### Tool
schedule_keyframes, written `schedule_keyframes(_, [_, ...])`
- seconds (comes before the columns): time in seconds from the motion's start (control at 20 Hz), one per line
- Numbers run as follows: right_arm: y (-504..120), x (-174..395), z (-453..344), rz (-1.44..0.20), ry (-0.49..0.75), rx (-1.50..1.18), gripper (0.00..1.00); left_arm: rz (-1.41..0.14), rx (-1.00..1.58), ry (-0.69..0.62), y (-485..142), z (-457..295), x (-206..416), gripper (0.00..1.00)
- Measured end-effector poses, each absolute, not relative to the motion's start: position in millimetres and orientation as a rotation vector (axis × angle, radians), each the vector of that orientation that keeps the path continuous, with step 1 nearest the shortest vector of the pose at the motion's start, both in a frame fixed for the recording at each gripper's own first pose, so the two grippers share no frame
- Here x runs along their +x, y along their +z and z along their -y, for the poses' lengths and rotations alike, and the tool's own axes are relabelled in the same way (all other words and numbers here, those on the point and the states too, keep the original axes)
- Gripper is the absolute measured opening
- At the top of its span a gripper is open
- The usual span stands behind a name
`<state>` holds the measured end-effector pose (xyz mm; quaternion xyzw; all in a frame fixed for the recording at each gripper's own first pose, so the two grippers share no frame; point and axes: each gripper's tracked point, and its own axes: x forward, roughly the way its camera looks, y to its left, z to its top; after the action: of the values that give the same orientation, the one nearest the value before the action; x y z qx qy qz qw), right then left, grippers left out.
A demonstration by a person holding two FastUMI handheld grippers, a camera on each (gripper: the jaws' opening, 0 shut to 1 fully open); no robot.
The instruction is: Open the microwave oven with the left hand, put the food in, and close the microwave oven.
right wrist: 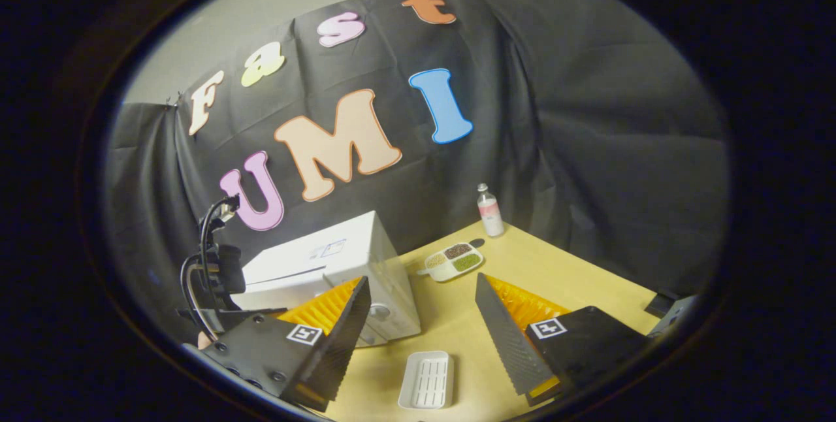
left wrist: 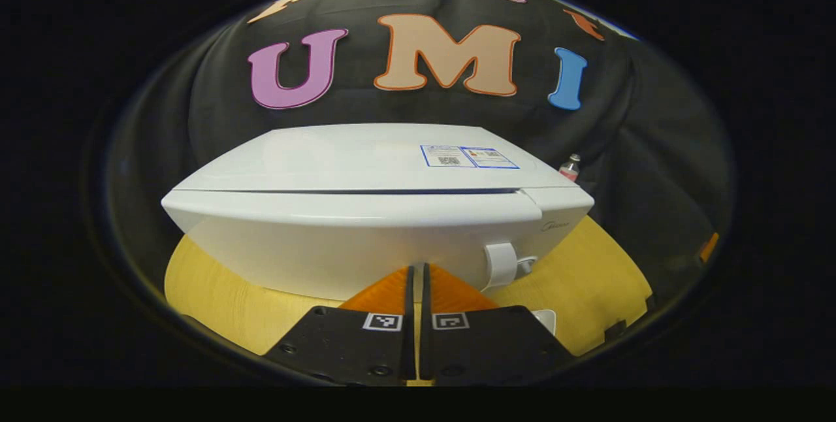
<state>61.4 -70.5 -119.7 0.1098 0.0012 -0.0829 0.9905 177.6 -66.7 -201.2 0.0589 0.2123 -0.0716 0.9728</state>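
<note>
The white box-shaped microwave oven stands on the yellow wooden table, close in front of the black cloth wall. In the left gripper view its door is closed, and a white curved handle sits low on the front, toward the right side. A small label with blue edges is stuck on the top of the oven. In the right gripper view the same oven is at the left part of the table, with a round knob on its front corner.

The left gripper is low and just before the oven's front. Its two fingers are together, with only a thin slit between them, and nothing is held. In the right gripper view the left gripper is beside the oven with black cables looping over it.

The right gripper is above the table, with its fingers wide apart and nothing between them. Below it, near the table's front edge, lies a white rectangular ribbed tray. Farther back, to the right of the oven, is a white divided dish with brown, green and pale food in its compartments. Behind this dish, near the wall, a small clear bottle with a pink label stands upright. The bottle also shows past the oven's right corner in the left gripper view.
</note>
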Motion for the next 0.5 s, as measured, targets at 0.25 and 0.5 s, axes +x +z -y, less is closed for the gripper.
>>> schedule_keyframes(0.25, [-125,63,65,-0.027,-0.147,0.209,0.89,-0.5,0.059,-0.143,-224,71,180,0.0])
schedule_keyframes(0.5, [-123,57,69,-0.02,-0.154,0.197,0.89,-0.489,0.028,-0.124,-222,64,187,0.0])
